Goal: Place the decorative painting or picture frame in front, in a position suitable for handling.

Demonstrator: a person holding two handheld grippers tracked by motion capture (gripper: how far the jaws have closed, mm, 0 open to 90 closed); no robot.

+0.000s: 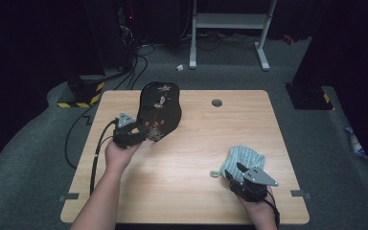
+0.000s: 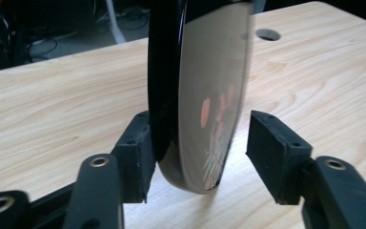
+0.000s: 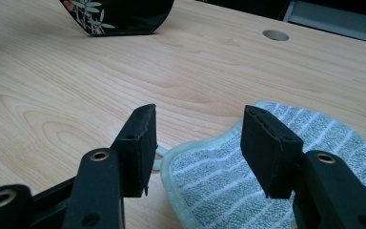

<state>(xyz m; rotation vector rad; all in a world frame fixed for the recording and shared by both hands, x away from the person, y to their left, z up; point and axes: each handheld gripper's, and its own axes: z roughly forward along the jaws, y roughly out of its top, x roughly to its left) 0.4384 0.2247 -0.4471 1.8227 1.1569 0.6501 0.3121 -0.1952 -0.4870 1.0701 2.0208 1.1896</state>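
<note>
So the left gripper (image 1: pixel 146 135) is at the near-left part of the wooden table (image 1: pixel 196 158), with a black lacquered plate (image 1: pixel 159 111) standing on edge between its jaws. In the left gripper view the plate (image 2: pixel 200 95) is upright, rim down on the wood, glossy face turned toward the right-hand pad (image 2: pixel 271 152) in that picture. The pad on the other side looks like it's right up against the dark back of the plate, but there's a clear strip of table showing between the glossy face and the right-hand pad. So the jaws are apart around the plate, not clamped on it.

From the high view the plate leans a bit and has reddish flowers and pale stems painted on it. The person's left hand (image 1: pixel 119 155) wraps the gripper from below, cable trailing back off the near-left edge.

Over on the near-right side, the right gripper (image 1: pixel 237 170) sits at a green-and-white striped cloth (image 1: pixel 244 158) lying flat on the table. In the right gripper view its jaws are apart with nothing pinched, hovering right over the near edge of the cloth (image 3: pixel 267 167), which has a pale green border. The plate's bottom edge (image 3: pixel 119 19) shows at the far end of the table in that view, well apart from the cloth. A round grommet hole (image 1: pixel 216 102) is in the tabletop near the far edge.
</note>
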